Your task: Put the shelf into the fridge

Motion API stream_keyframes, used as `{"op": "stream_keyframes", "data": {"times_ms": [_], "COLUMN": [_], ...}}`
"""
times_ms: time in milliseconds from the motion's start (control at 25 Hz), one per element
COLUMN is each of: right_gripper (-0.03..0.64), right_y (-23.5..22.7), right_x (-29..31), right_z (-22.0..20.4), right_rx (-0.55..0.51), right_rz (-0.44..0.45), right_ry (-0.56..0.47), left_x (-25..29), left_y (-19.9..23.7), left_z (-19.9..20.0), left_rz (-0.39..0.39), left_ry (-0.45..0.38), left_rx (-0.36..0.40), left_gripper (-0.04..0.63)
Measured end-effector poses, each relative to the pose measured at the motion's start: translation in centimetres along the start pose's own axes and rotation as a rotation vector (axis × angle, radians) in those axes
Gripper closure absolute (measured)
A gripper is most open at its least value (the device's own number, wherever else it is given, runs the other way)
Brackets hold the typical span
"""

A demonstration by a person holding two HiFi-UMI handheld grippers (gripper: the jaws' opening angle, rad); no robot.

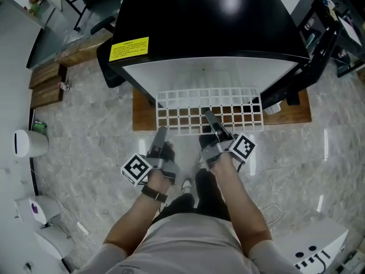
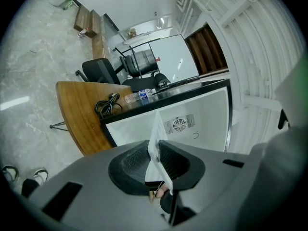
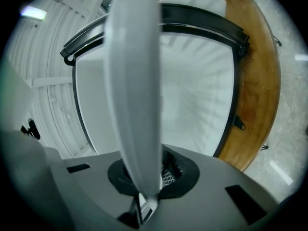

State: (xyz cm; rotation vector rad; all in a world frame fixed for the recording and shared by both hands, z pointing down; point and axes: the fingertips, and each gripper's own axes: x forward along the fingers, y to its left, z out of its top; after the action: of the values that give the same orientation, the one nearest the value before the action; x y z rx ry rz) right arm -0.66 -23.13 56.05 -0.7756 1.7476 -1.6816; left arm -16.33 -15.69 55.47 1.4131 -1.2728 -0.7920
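Left gripper (image 1: 160, 136): jaws clamped on the front edge of the white wire-grid shelf (image 1: 194, 108). The left gripper view shows a white bar pinched between the black ribbed pads (image 2: 130, 165). Only a short stub of it shows; the gripper body cuts off the rest.

Right gripper (image 1: 210, 120): also closed on the shelf, reaching a bit further in over the grid than the left one. In the right gripper view a shelf bar runs straight up from the jaws. It is blurred and wide, blocks the middle of the view, and mostly hides the pad contact.

The shelf is roughly level, out ahead of both grippers. Its front rows are outside, over the brown wooden board (image 1: 288, 114). Its rear rows are inside the opening of the black fridge with white interior (image 1: 228, 27). Can't tell how deep the rear edge sits, since the fridge top overhangs it in the head view.

Past the left jaws there is a white inner wall with a round fan grille (image 2: 179, 125). Off to the side, on the wood, lies a black coiled cable (image 2: 107, 105). Beyond it is a clear plastic bottle (image 2: 139, 96), small and hard to read.

Farthest out is a yellow label (image 1: 130, 48) on the fridge top, print too small to read.
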Motion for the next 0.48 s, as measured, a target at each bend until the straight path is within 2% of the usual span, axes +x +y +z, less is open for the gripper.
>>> {"op": "stream_keyframes", "data": {"times_ms": [80, 120, 240, 480], "right_gripper": [0.572, 0.572, 0.572, 0.572], "right_y": [0.0, 0.0, -0.1, -0.1], "right_x": [0.1, 0.2, 0.8, 2.4], "right_z": [0.7, 1.0, 0.8, 1.4], "right_rx": [0.002, -0.002, -0.009, -0.031], "right_rz": [-0.014, -0.015, -0.005, 0.011], "right_ry": [-0.021, -0.030, -0.030, -0.022], "left_x": [1.5, 1.8, 1.2, 2.1], "left_y": [-1.1, -1.0, 0.5, 0.7], "left_z": [0.0, 0.0, 0.4, 1.3], "left_rz": [-0.073, -0.065, 0.035, 0.044], "left_ry": [0.004, 0.008, 0.008, -0.001], "left_rx": [-0.007, -0.011, -0.008, -0.003], "left_gripper": [0.534, 0.534, 0.534, 0.534]}}
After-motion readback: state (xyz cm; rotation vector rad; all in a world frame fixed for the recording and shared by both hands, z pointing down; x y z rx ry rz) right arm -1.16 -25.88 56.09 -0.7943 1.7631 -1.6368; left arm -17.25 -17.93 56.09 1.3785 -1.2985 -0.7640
